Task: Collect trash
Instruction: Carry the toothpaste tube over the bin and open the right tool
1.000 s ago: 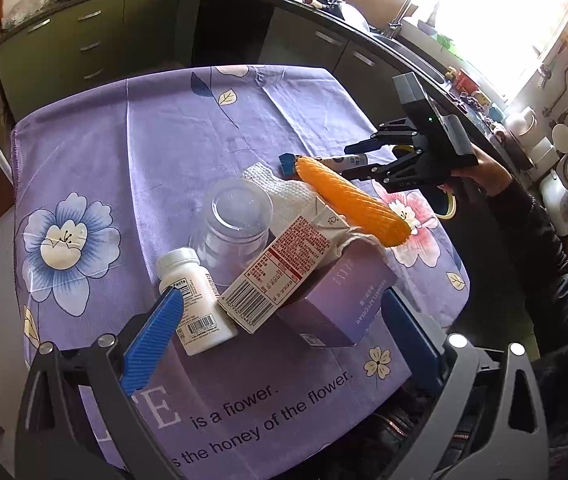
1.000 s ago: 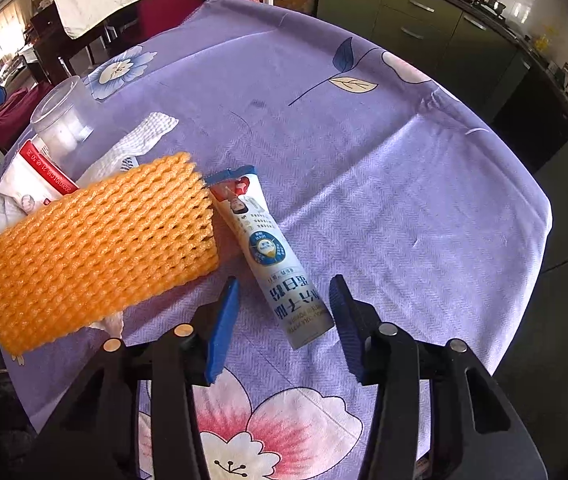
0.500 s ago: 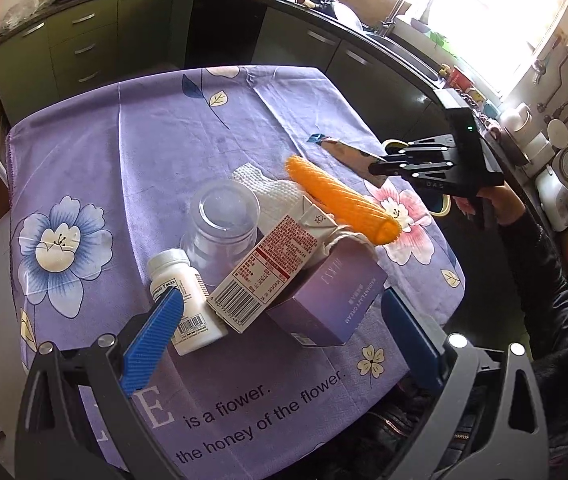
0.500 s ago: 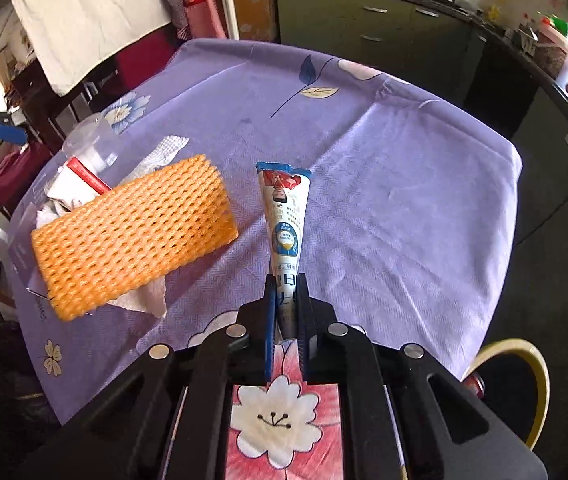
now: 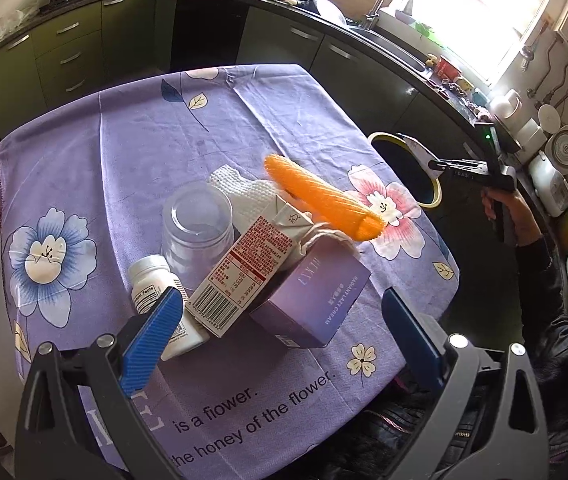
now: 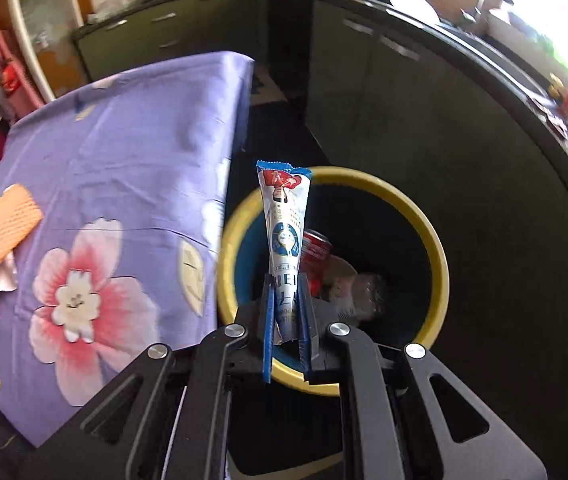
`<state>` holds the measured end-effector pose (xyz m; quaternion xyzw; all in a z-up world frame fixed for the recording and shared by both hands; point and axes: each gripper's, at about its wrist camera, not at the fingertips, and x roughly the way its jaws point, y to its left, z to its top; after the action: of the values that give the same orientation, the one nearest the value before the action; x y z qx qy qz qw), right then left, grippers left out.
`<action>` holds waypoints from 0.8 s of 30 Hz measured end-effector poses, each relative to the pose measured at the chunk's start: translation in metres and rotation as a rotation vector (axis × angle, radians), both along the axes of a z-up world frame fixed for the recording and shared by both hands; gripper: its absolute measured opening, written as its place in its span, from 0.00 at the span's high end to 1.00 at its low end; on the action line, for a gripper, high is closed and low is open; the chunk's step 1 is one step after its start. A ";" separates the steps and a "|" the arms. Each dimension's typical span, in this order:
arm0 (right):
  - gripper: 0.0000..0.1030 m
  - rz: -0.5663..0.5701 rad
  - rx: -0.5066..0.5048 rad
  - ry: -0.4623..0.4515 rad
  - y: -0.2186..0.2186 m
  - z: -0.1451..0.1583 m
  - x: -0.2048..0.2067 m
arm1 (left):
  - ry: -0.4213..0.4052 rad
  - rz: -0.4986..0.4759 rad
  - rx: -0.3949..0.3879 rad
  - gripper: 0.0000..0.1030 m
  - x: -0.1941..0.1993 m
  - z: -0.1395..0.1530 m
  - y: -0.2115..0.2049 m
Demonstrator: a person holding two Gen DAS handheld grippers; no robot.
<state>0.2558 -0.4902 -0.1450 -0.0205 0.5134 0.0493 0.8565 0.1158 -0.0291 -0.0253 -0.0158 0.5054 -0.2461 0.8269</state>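
The right gripper point(image 6: 286, 312) is now hanging off the table edge, clamping the cone wrapper point(image 6: 284, 220) over the yellow-rimmed bin point(image 6: 436, 256) at frame centre; half a second ago it was above the purple tablecloth point(image 6: 123, 140). The left gripper point(image 5: 279, 328) is still hovering with its tongs apart over the carton point(image 5: 243, 268) at lower centre.
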 end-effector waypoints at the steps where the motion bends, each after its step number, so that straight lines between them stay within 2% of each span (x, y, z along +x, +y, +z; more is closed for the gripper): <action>1: 0.89 -0.031 -0.003 0.019 -0.009 -0.009 0.004 | 0.000 0.000 0.001 0.08 0.000 0.000 0.000; 6: 0.79 -0.132 0.001 0.074 -0.040 -0.048 0.028 | 0.007 0.003 0.020 0.08 -0.004 -0.001 -0.001; 9: 0.73 -0.181 -0.021 0.069 -0.047 -0.056 0.030 | 0.007 0.007 0.031 0.08 -0.004 -0.001 0.000; 12: 0.73 -0.194 0.031 0.048 -0.047 -0.049 0.018 | 0.006 0.011 0.032 0.08 -0.003 0.000 0.002; 15: 0.66 -0.178 0.065 0.006 -0.039 -0.036 -0.002 | 0.007 0.012 0.037 0.08 0.004 0.000 0.002; 17: 0.65 -0.161 0.088 -0.023 -0.031 -0.029 -0.017 | 0.001 0.018 0.048 0.08 0.011 0.000 0.003; 21: 0.65 -0.114 0.120 -0.056 -0.012 -0.020 -0.042 | 0.008 0.048 0.071 0.08 0.037 0.000 0.009; 24: 0.65 -0.086 0.127 -0.063 0.005 -0.017 -0.045 | 0.033 0.061 0.072 0.08 0.057 -0.005 0.012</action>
<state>0.2105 -0.4847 -0.1617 0.0543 0.4824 0.0445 0.8731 0.1732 -0.0175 -0.0301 -0.0054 0.5265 -0.2023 0.8257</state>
